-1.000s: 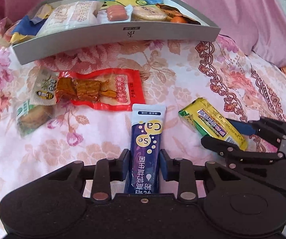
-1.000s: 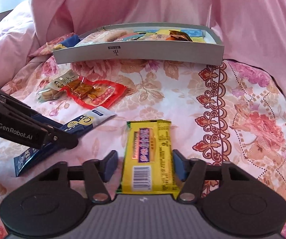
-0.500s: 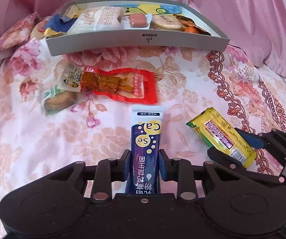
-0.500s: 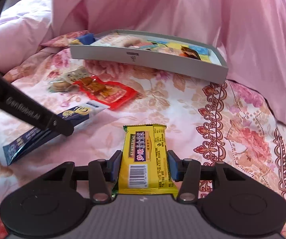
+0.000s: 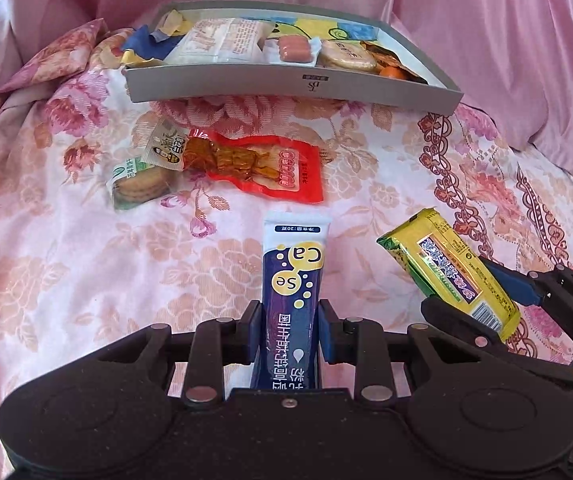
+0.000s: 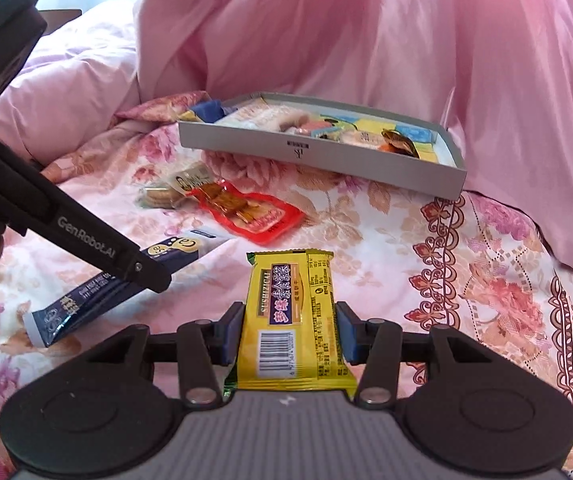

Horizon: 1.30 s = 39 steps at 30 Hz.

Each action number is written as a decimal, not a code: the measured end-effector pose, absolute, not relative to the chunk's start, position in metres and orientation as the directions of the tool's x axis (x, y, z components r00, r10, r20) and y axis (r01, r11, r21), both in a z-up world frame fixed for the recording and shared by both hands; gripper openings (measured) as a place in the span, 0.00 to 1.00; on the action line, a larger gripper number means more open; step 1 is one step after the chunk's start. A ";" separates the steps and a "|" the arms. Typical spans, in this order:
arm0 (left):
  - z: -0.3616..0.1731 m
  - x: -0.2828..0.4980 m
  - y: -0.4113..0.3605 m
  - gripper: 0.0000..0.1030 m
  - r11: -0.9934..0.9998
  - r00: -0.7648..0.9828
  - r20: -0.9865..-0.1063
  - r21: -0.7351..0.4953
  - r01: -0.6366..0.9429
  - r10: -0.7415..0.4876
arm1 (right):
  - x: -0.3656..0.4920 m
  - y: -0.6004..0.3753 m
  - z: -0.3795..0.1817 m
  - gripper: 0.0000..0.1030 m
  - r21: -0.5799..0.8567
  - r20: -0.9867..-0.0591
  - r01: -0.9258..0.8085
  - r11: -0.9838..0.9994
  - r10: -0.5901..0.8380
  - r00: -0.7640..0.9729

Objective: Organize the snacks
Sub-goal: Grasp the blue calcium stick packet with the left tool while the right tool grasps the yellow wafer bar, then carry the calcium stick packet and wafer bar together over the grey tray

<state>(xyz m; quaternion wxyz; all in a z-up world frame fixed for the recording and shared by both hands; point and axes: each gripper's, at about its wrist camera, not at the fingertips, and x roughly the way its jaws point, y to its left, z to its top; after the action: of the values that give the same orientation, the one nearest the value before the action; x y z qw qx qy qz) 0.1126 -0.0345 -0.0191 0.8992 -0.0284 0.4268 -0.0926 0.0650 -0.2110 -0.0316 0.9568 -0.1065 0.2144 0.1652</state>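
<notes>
**Both grippers loaded, box ahead**

The left gripper [image 5: 289,330] has its jaws drawn in against the sides of a blue "Ca Se" stick sachet [image 5: 292,280], gripping the lower half so that the printed end projects forward toward 12 o'clock. The right gripper [image 6: 289,330] is likewise closed on a yellow snack bar [image 6: 292,312], clamped across its width with the barcode end nearest the camera. Holding each packet near one end probably leaves the free end clear to go into the box first.

The grey snack box [image 5: 286,88] sits on the floral bedspread [image 5: 66,260] at 12 o'clock in the left view, and at about 1 o'clock in the right view, already holding several wrapped items. Between it and the grippers, at about 11 o'clock, lie a red pouch of dried tofu [image 5: 258,168] and, touching its left end, a biscuit pack [image 5: 138,184], neither yet boxed.

Both tools point forward at a shallow downward tilt, side by side, the right one at 3 o'clock of the left. Both packets appear raised off the bedspread.
</notes>
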 end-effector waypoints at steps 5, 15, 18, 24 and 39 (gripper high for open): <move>-0.011 0.113 -0.034 0.30 0.982 0.641 -0.744 -0.132 0.136 -0.189 | 0.062 -0.213 -0.026 0.50 -0.128 -0.415 -0.358 0.925 0.278 0.866; 0.009 0.125 -0.035 0.30 0.987 0.681 -0.714 -0.111 0.119 -0.163 | 0.064 -0.213 -0.010 0.51 -0.125 -0.367 -0.363 0.923 0.297 0.882; 0.017 0.131 -0.034 0.30 0.987 0.694 -0.702 -0.112 0.115 -0.161 | 0.066 -0.211 -0.002 0.51 -0.142 -0.341 -0.370 0.918 0.305 0.889; 0.033 0.142 -0.035 0.30 0.987 0.724 -0.670 -0.114 0.115 -0.161 | 0.073 -0.208 0.019 0.51 -0.147 -0.287 -0.374 0.916 0.323 0.902; 0.086 0.198 -0.036 0.30 0.990 0.790 -0.596 -0.076 0.123 -0.144 | 0.118 -0.216 0.061 0.51 -0.124 -0.235 -0.379 0.917 0.344 0.909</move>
<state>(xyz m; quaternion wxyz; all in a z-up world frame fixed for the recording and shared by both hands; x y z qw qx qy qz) 0.1984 -0.0358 0.0860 0.9459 -0.0166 0.3164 -0.0703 0.1179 -0.2163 0.0609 0.9734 -0.0837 0.1046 0.1859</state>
